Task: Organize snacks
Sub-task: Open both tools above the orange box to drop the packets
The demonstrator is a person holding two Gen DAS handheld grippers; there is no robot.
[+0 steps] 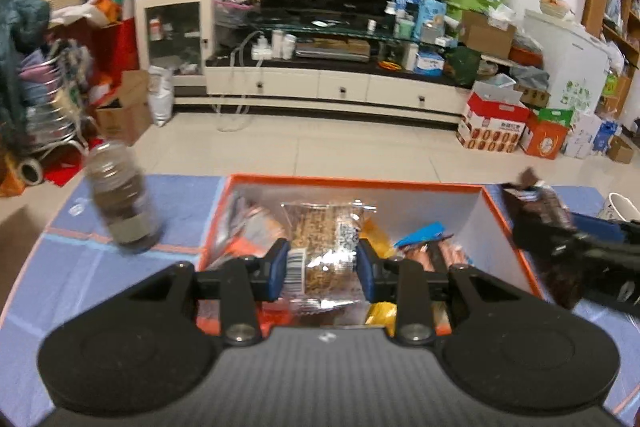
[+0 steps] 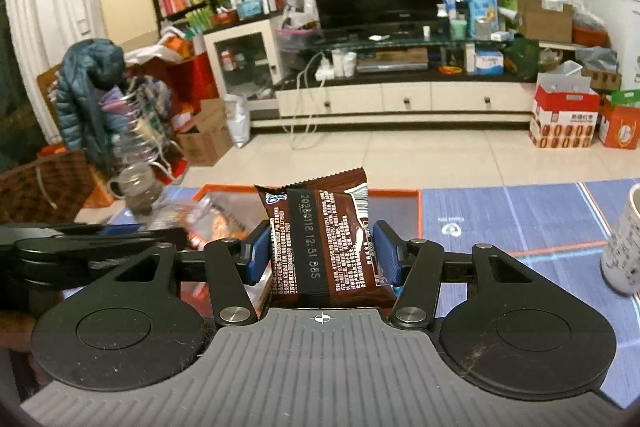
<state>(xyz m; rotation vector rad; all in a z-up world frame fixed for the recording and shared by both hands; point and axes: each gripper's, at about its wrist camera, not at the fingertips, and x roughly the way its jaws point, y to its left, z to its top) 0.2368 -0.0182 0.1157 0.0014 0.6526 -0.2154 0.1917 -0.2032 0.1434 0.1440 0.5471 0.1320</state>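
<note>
**Both grippers loaded over snack box**

Blue tablecloth carries the orange box, open, white inside, snacks piled in it. Jar stands left of the box, white cup well right. Left gripper clamped on clear grain-bar packet above the box. Right gripper clamped on brown snack packet, upright, near the box's right side.

Snack-crowded orange box; jar flanks left, mug right.
</note>
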